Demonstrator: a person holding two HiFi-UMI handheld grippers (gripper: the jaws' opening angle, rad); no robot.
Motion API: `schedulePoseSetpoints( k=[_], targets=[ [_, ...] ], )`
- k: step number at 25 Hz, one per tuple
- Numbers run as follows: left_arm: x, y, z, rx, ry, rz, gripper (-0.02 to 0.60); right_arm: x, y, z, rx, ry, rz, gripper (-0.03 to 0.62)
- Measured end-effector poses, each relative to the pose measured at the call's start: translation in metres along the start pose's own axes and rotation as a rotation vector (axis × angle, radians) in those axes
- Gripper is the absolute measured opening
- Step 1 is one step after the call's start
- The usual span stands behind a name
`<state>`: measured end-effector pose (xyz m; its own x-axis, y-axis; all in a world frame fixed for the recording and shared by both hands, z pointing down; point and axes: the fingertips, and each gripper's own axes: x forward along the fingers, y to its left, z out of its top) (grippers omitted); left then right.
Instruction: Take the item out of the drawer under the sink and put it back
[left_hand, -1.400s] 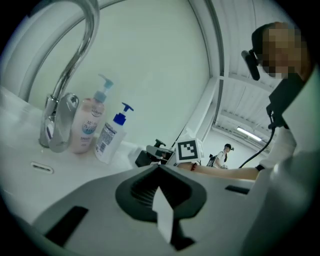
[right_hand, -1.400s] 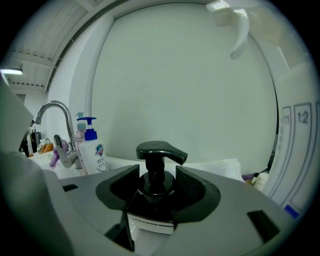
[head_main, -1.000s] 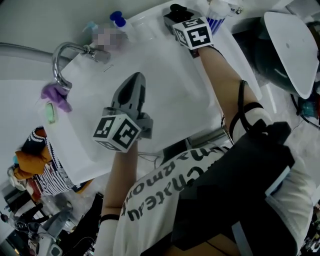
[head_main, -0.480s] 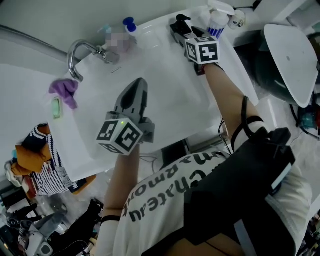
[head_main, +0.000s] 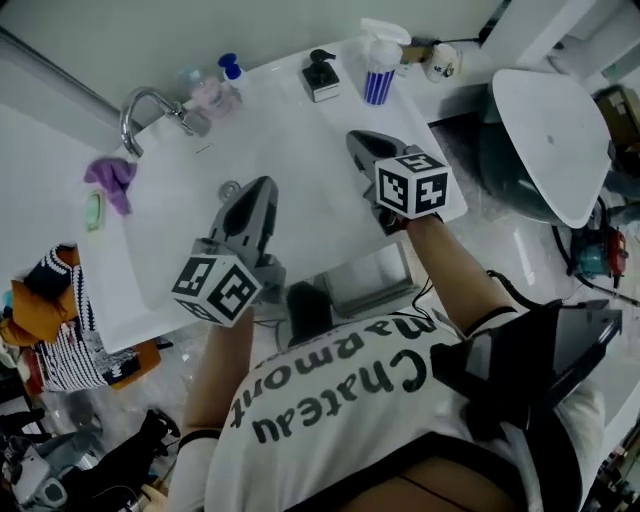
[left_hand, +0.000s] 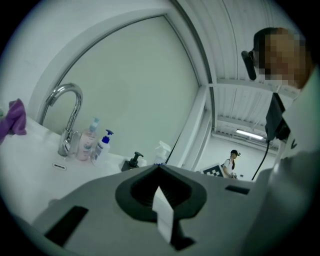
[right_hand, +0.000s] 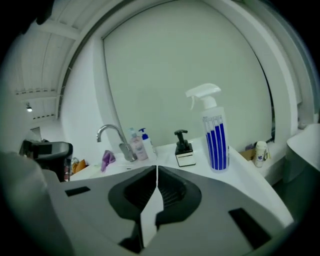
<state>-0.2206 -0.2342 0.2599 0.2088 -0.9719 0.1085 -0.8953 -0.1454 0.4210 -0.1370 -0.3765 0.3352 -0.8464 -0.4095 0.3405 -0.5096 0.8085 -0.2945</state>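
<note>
Black pump bottle (head_main: 320, 76) upright at back rim of white sink (head_main: 170, 250), beside blue-striped spray bottle (head_main: 378, 72), well apart from both grippers. Right gripper (head_main: 356, 138) clenched, empty, over sink's right side. Left gripper (head_main: 265, 184) clenched, empty, over basin.

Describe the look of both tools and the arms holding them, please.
The left tool and right tool are grey tapered wedges, each carrying a white cube with black square markers. Arms are bare below a short-sleeved white T-shirt with dark lettering.
</note>
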Motion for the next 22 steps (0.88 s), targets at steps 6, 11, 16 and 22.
schedulePoseSetpoints(
  k=[6,11,16,22],
  targets=[
    [-0.053,-0.054,0.014,-0.053,-0.133,0.055,0.009,-0.078,0.058,0.039,-0.157,-0.121,0.184,0.011],
    [-0.099,-0.083,0.042,0.077,-0.184,0.07,0.009,-0.132,0.103,0.073,-0.202,-0.232,0.279,0.011],
    [-0.154,-0.08,0.056,0.092,-0.257,0.071,0.009,-0.164,0.142,0.067,-0.275,-0.234,0.28,0.011],
    [-0.201,-0.067,0.068,0.068,-0.278,0.018,0.009,-0.19,0.185,0.059,-0.272,-0.266,0.2,0.011]
  ],
)
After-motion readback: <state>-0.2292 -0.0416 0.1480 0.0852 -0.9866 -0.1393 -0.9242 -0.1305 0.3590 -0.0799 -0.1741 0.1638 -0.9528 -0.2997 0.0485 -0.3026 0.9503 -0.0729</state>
